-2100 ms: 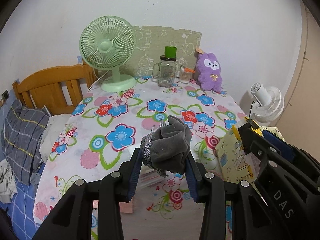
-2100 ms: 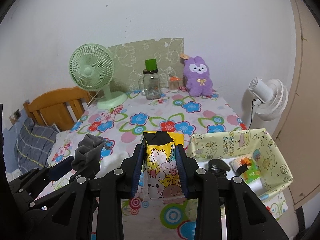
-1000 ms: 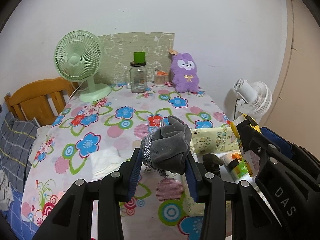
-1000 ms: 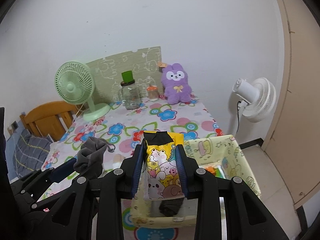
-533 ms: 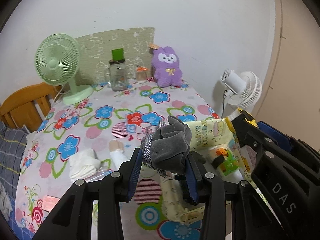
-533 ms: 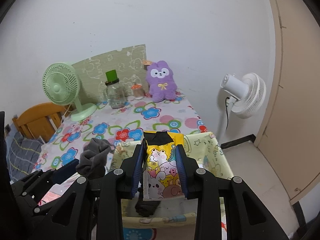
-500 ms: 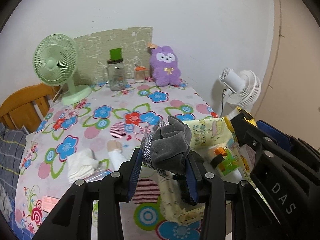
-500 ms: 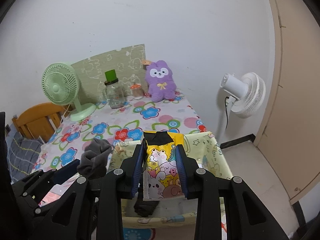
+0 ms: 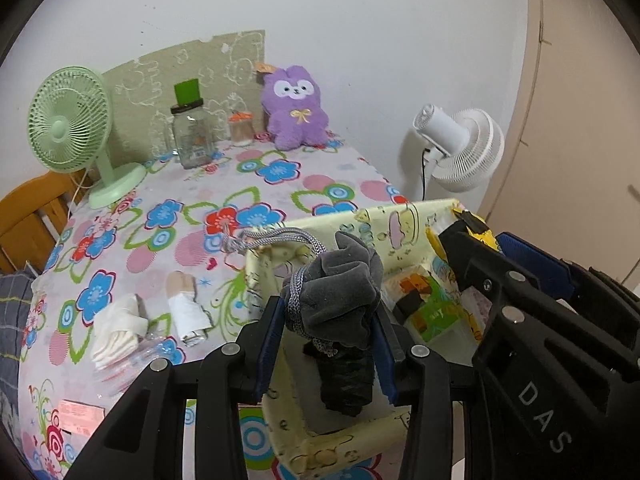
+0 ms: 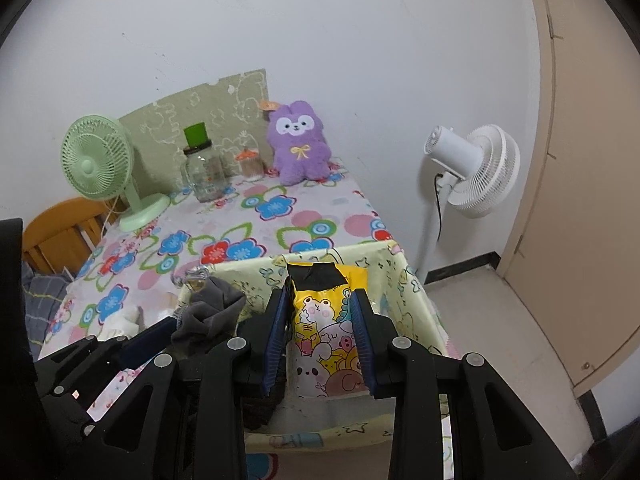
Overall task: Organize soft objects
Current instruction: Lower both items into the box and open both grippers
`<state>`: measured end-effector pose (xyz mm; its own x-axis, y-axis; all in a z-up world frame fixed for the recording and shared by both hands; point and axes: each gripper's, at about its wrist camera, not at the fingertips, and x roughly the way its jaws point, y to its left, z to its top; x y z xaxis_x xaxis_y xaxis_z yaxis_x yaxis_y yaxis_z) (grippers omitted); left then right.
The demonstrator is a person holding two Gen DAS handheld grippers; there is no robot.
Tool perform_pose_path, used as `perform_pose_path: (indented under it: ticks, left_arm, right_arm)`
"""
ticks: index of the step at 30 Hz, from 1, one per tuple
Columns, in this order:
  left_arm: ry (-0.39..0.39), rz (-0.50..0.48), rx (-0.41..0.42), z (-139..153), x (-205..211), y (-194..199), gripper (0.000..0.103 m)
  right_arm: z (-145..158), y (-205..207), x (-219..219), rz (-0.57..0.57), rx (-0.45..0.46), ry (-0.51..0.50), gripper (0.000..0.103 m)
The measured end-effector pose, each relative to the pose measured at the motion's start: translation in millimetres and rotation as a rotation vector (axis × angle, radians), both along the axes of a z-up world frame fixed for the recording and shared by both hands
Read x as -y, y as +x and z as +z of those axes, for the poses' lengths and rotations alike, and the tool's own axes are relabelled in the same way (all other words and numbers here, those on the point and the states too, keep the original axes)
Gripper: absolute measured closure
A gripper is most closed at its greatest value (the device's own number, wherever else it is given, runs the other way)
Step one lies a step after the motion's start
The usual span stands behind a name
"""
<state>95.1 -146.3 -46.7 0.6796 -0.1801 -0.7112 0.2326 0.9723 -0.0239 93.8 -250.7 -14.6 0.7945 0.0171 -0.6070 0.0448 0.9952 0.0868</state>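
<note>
A bunched grey velvet pouch (image 9: 334,300) with a grey braided cord hangs over the yellow cartoon-print fabric box (image 9: 344,446) at the tabletop's near right corner. A yellow cartoon-animal packet (image 10: 326,326) stands upright above the same box. Inside lie a black bundle (image 9: 346,380) and a green-and-orange item (image 9: 426,300). Two white rolled cloths (image 9: 120,328) rest near the tabletop's left edge.

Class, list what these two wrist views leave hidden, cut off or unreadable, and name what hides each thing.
1. Left wrist view: the black item in the storage box is partly covered by the grey pouch in the left gripper.
2. Right wrist view: the box floor is hidden by the yellow cartoon packet in the right gripper.
3. Left wrist view: the pink label is too small to read.
</note>
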Motion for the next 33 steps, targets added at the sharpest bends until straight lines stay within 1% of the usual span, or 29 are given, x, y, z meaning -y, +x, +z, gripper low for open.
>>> perform_pose_path:
  ticks: [3, 4, 6, 7, 11, 13, 14, 15, 17, 18, 19, 21, 23, 25, 27, 29, 33]
  left_arm:
    - [0.012, -0.004, -0.004, -4, 4, 1, 0.058]
    - [0.019, -0.003, -0.004, -5, 6, 0, 0.056]
    - [0.031, -0.009, -0.008, -7, 8, 1, 0.048]
    - [0.035, -0.011, -0.008, -7, 9, 1, 0.042]
    - [0.034, -0.034, -0.003, -6, 12, -2, 0.03]
    - [0.03, -0.04, -0.004, -6, 12, -2, 0.028]
    - [0.031, -0.042, -0.003, -5, 13, -2, 0.026]
    - [0.03, -0.044, -0.003, -5, 13, -2, 0.026]
    - [0.032, -0.049, -0.002, -4, 13, -3, 0.024]
    - [0.034, -0.05, -0.003, -4, 13, -3, 0.023]
    - [0.037, -0.05, -0.008, -3, 14, -4, 0.023]
    - [0.038, -0.061, -0.014, 0, 14, -6, 0.019]
    - [0.051, -0.04, 0.012, 6, 12, -10, 0.007]
    - [0.065, -0.025, 0.043, 12, 9, -13, 0.005]
    - [0.064, -0.026, 0.056, 18, 6, -16, 0.005]
    - [0.06, -0.023, 0.06, 21, 3, -18, 0.005]
    - [0.051, -0.007, 0.079, 29, -5, -23, 0.004]
  right_arm:
    - [-5, 2, 4, -0.012, -0.015, 0.011, 0.067]
    - [-7, 3, 5, -0.014, -0.021, 0.019, 0.067]
    - [-12, 4, 8, -0.018, -0.033, 0.033, 0.067]
    - [-13, 4, 8, -0.017, -0.036, 0.036, 0.067]
    - [-18, 6, 9, -0.012, -0.055, 0.049, 0.065]
    - [-19, 6, 10, -0.016, -0.065, 0.054, 0.057]
    - [-20, 6, 10, -0.017, -0.073, 0.057, 0.043]
    - [-20, 6, 10, -0.02, -0.079, 0.064, 0.033]
    - [-20, 5, 12, -0.029, -0.074, 0.088, 0.03]
    - [-20, 4, 11, -0.03, -0.072, 0.083, 0.027]
    - [-19, 4, 10, -0.032, -0.075, 0.065, 0.026]
    - [-17, 3, 9, -0.039, -0.073, 0.056, 0.025]
    - [-14, 1, 8, -0.033, -0.069, 0.063, 0.024]
    - [-10, -1, 6, -0.03, -0.062, 0.072, 0.022]
    - [-4, -5, 4, -0.026, -0.044, 0.074, 0.015]
    - [2, -8, 1, -0.027, -0.029, 0.065, 0.011]
    - [11, -13, -6, -0.02, -0.017, 0.049, 0.011]
